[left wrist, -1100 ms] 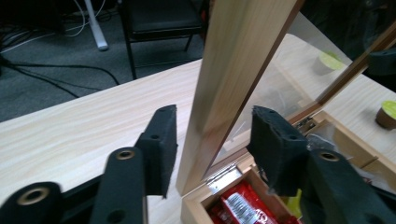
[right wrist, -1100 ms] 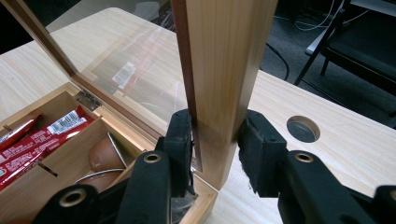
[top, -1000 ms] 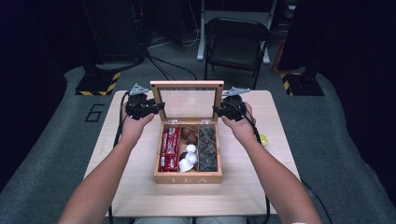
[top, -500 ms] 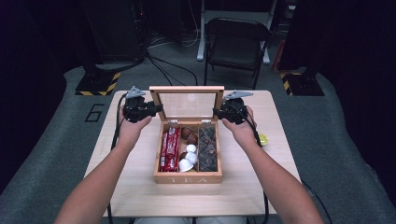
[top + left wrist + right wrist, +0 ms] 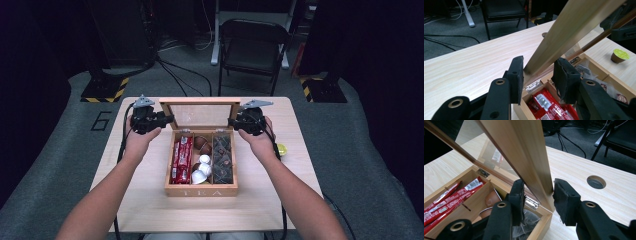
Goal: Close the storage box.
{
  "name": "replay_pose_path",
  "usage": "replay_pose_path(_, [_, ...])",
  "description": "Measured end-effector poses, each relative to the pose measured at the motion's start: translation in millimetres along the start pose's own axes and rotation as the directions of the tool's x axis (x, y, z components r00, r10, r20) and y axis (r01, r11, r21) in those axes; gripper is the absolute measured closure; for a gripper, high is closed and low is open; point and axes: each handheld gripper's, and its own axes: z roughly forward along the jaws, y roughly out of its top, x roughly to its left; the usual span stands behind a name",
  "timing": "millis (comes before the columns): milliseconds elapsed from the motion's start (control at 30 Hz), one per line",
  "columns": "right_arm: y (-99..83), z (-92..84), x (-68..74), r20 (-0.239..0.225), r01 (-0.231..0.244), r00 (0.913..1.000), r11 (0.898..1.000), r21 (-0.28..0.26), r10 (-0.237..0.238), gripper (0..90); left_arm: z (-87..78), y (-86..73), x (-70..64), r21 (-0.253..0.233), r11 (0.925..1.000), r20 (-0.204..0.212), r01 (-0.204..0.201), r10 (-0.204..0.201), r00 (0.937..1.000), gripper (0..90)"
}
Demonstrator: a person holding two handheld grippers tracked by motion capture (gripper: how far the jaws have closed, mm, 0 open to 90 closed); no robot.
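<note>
A wooden tea box stands mid-table with its glass-paned lid raised. Its compartments hold red packets, brown and white capsules and dark tea bags. My left gripper grips the lid's left side rail, and my right gripper grips its right rail. In the left gripper view the lid's edge runs between the pads of the gripper. The right gripper view shows the lid filling the gap of the gripper. Both jaws have just been opening slightly, with the pads still touching the rails.
A green-topped capsule lies on the table right of the box. The tabletop has a round cable hole behind the box. A black chair stands beyond the far edge. Cables trail over the grey floor.
The lid's top edge and both grippers sit slightly lower in the high view than a second ago. The box and its contents have not moved.
</note>
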Motion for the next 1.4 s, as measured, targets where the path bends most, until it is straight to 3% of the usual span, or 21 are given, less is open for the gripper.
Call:
replay_pose_path(100, [-1.3, -0.9, 0.5, -0.004, 0.003, 1.0000, 1.000, 0.001, -0.003, 60.5, -1.7, -1.4, -1.1, 0.006, 1.0000, 0.005, -0.001, 0.001, 1.0000, 60.2])
replay_pose_path(300, [-4.1, -5.0, -0.8, -0.041, -0.041, 0.9983, 0.999, -0.003, 0.041, 58.2, -8.9, 0.2, -7.5, -0.006, 0.9999, -0.008, -0.013, 0.013, 0.9999, 59.4])
replay_pose_path(433, [-2.1, -11.9, 1.2, -0.049, -0.039, 0.9980, 0.999, -0.014, 0.038, 58.3, -15.0, 2.3, -10.2, -0.013, 0.9997, -0.003, -0.021, 0.021, 0.9998, 59.3])
replay_pose_path(800, [2.8, -32.7, 12.1, -0.033, 0.006, 0.9994, 0.999, -0.048, -0.007, 60.2, -29.6, 4.9, -17.8, -0.043, 0.9990, 0.006, -0.013, 0.014, 0.9999, 58.6])
replay_pose_path(1033, [6.8, -46.0, 19.0, -0.034, 0.050, 0.9981, 0.997, -0.057, -0.052, 60.2, -37.1, 4.7, -22.0, -0.031, 0.9991, 0.014, -0.031, 0.031, 0.9994, 58.7])
replay_pose_path(1400, [8.1, -67.3, 27.6, -0.064, 0.047, 0.9966, 0.996, -0.070, -0.051, 59.5, -50.2, 1.2, -28.4, -0.036, 0.9987, 0.037, -0.038, 0.039, 0.9985, 58.0])
